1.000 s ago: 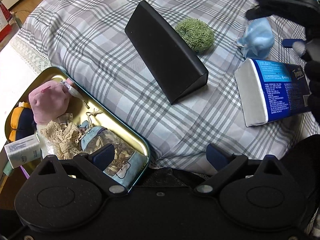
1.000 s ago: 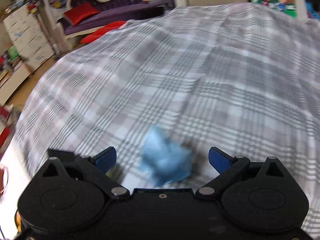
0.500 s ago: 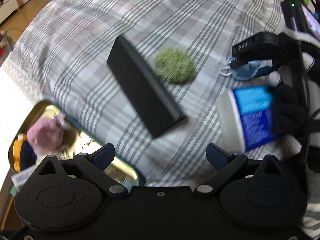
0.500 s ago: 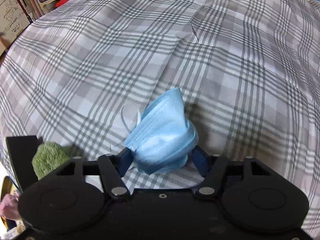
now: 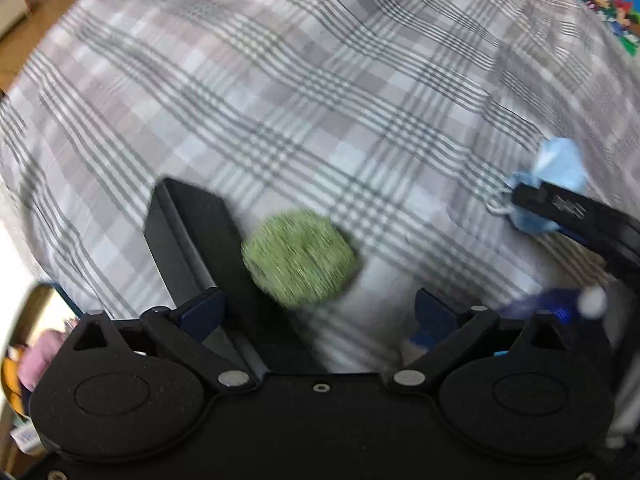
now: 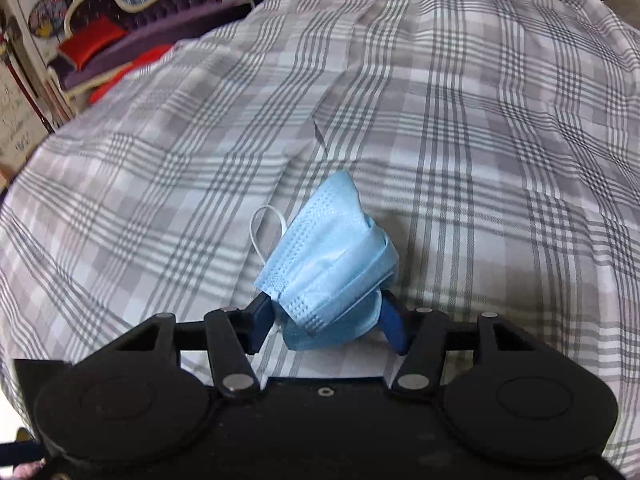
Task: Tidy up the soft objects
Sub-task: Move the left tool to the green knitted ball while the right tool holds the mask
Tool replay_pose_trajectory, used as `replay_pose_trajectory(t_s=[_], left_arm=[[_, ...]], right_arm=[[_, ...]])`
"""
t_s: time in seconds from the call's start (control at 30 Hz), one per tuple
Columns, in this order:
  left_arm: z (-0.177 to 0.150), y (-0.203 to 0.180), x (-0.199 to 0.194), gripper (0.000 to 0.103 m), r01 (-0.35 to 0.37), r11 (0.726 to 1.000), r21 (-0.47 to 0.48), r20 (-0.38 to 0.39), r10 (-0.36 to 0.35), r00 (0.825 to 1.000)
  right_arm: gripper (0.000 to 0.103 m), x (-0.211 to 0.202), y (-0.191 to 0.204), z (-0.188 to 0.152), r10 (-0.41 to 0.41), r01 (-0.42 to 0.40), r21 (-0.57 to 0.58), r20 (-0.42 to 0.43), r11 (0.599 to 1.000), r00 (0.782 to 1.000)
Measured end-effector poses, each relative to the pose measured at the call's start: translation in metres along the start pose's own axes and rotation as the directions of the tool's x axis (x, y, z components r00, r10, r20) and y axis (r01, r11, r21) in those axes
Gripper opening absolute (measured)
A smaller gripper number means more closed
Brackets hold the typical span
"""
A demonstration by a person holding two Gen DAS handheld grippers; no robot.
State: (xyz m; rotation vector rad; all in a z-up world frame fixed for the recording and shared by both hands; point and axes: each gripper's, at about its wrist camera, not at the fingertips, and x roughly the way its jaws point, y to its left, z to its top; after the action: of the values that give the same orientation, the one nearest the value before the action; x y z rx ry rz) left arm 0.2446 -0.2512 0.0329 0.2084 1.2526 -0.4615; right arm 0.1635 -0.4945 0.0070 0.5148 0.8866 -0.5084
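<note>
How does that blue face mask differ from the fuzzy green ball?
The face mask is smooth, pleated and crumpled; the green ball is round and fuzzy. The mask is pinched in the right tool, while the ball lies free on the plaid cloth before the open left tool. Both look soft.

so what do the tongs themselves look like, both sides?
Same build on both: left tongs and right tongs have matte black bodies, two round black housings, black linkage bars on silver pivot pins, and dark blue finger pads. No cables or sleeves are visible.
</note>
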Motion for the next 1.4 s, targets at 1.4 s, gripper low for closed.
replay_pose_trajectory(t_s=[1.4], left_arm=[[0.017, -0.022, 0.046, 0.097, -0.151, 0.988, -0.005, -0.035, 0.151, 0.988]], right_arm=[[0.063, -0.005, -0.009, -0.004, 0.037, -0.038, 0.034, 0.023, 0.999, 0.999]])
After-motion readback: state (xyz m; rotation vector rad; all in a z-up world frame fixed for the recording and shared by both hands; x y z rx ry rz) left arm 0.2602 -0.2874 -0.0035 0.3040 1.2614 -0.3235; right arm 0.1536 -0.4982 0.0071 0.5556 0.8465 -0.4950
